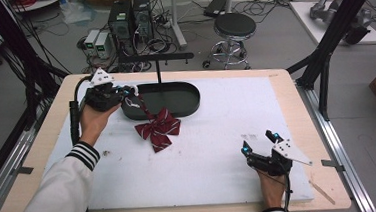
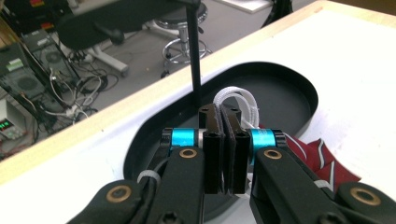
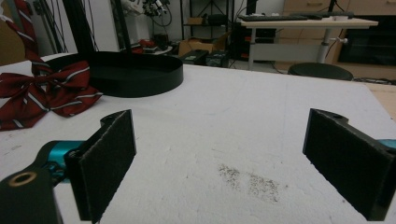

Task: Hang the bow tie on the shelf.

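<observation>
Left gripper (image 1: 129,92) at the tray's (image 1: 191,103) left rim, jaws clamped on the bow's white strap (image 2: 238,95); bow (image 1: 158,128) lies on the white board (image 1: 219,149) just in front of the tray, strap rising to the jaws; right gripper (image 1: 259,142) rests near the board's front right, jaws wide apart, holding nothing.

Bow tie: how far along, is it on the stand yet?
Done: left tongs are shut on the bow tie's white strap beside the stand's post. In hand: bow tie lies partly on the white mat, against the black tray. Left: getting it on the stand. Right tongs sit open, idle.
</observation>
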`<state>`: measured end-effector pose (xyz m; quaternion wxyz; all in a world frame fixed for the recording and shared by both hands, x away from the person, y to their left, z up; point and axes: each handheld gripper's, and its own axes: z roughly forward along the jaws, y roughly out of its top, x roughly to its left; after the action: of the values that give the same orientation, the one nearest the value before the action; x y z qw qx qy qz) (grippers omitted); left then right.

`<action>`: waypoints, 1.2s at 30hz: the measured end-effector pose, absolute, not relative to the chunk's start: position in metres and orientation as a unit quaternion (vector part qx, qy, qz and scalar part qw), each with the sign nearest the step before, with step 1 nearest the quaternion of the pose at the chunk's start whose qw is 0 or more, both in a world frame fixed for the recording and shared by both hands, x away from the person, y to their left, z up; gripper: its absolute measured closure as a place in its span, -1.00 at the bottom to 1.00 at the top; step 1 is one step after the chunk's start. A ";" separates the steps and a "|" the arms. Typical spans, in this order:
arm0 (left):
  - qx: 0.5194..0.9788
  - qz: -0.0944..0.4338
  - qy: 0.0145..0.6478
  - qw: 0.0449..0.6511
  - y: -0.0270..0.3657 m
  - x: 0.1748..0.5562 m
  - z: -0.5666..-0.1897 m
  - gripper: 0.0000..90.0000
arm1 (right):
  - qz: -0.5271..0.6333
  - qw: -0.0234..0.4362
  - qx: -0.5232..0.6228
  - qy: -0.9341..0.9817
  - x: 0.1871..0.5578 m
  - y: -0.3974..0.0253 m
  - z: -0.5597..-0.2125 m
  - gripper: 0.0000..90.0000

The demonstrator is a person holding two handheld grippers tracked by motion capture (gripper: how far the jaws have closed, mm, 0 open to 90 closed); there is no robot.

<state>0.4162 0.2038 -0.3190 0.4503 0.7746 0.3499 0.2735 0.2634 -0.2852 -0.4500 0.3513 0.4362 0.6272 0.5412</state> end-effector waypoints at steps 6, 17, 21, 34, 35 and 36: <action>0.766 0.287 0.347 0.460 0.205 0.421 -0.307 0.94 | 0.541 0.352 0.435 0.628 0.264 -0.285 -0.450 -0.81; 0.755 0.304 0.337 0.474 0.201 0.432 -0.288 0.94 | 0.541 0.353 0.435 0.628 0.264 -0.285 -0.450 -0.81; 0.754 0.307 0.334 0.474 0.199 0.435 -0.283 0.94 | 0.540 0.352 0.435 0.628 0.264 -0.285 -0.450 -0.81; 0.741 0.334 0.332 0.480 0.198 0.448 -0.252 0.94 | 0.541 0.352 0.436 0.628 0.264 -0.285 -0.450 -0.81; 0.741 0.336 0.330 0.479 0.198 0.449 -0.250 0.94 | 0.541 0.352 0.436 0.627 0.264 -0.285 -0.450 -0.81; 0.740 0.337 0.331 0.479 0.198 0.450 -0.249 0.94 | 0.541 0.351 0.436 0.628 0.264 -0.285 -0.450 -0.81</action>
<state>0.4499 0.1978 -0.2494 0.4787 0.7404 0.3308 0.3366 0.2635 -0.2853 -0.4500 0.3512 0.4361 0.6277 0.5409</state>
